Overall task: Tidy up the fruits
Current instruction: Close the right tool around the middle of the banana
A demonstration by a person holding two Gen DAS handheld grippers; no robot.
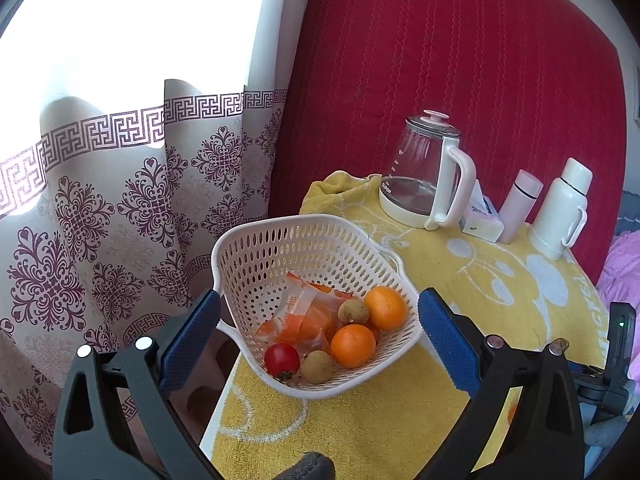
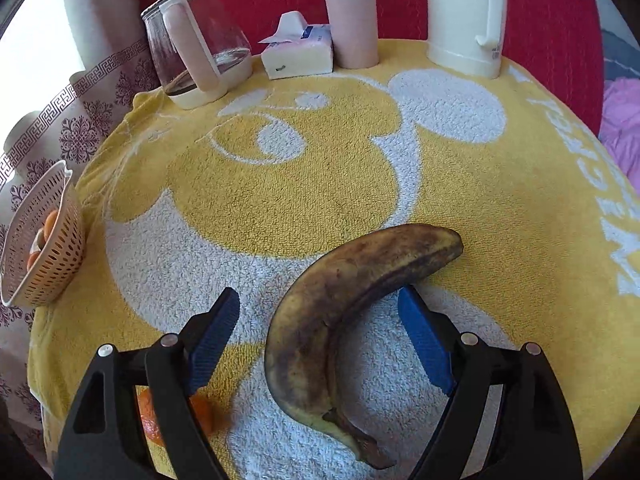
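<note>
Between the spread blue pads of the right gripper (image 2: pixel 320 336) lies a brown, overripe banana (image 2: pixel 340 320), flat on the yellow towel (image 2: pixel 320 184). The jaws stand wide and released; the right pad looks to be touching or just beside the banana's outer curve, while the left pad is clear of it. This gripper points forward and down over the cloth, with the banana's stem end running back toward the camera. Just under its left finger, an orange fruit (image 2: pixel 204 412) rests on the towel, partly hidden. Farther ahead stand a glass kettle (image 2: pixel 192 48), a tissue pack (image 2: pixel 298 50), a pink flask (image 2: pixel 352 16) and a white thermos (image 2: pixel 464 16). Far to its left sits the white basket (image 2: pixel 52 248).

The left gripper (image 1: pixel 320 328) is likewise released, its pads spread on either side of that basket (image 1: pixel 280 248) near the rim, gripping nothing. It tilts downward, looking into the basket, which sits at the towel's near left edge. Inside are two oranges (image 1: pixel 386 307), two longans (image 1: pixel 353 312), a cherry tomato (image 1: pixel 281 360) and an orange wrapped packet (image 1: pixel 308 312). Beyond hangs a patterned curtain (image 1: pixel 120 200).
</note>
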